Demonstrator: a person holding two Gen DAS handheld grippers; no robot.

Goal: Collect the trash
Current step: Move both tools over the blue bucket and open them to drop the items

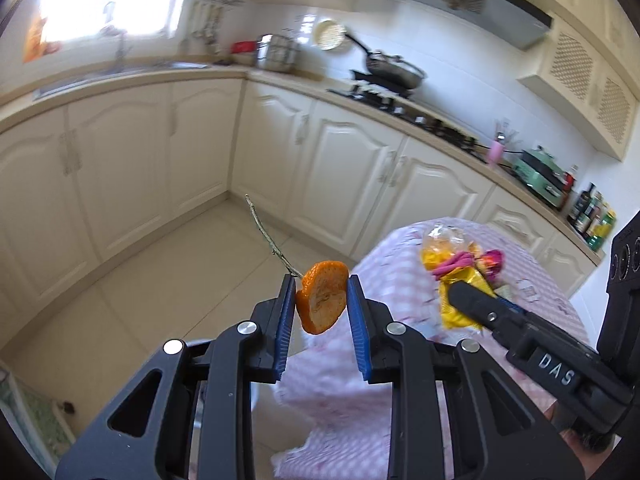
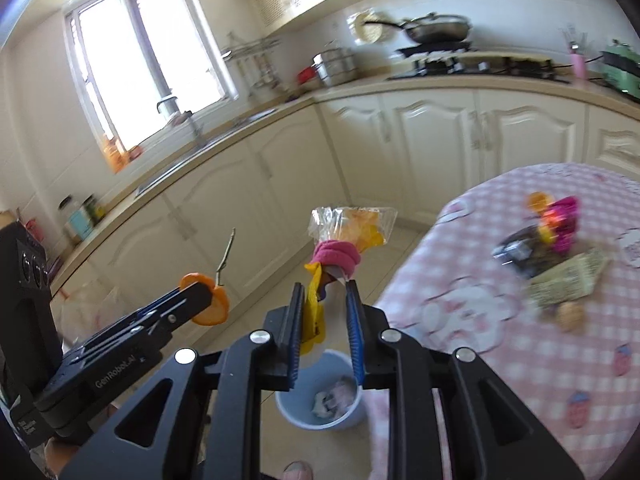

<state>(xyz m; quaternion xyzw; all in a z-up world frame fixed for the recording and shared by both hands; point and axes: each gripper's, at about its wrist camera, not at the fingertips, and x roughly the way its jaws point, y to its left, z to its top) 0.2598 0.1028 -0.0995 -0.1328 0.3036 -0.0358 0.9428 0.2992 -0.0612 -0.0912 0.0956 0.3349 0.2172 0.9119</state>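
My left gripper is shut on an orange peel with a thin twig sticking up from it; it also shows in the right wrist view. My right gripper is shut on a bundle of yellow wrapper, clear plastic and a pink band, held in the air above the floor. The same bundle shows in the left wrist view. A blue waste bin with crumpled paper inside stands on the floor below the right gripper.
A table with a pink checked cloth is at the right, holding more trash: a pink wrapper, a dark packet, a paper sheet and a nut-like piece. Cream kitchen cabinets line the far walls.
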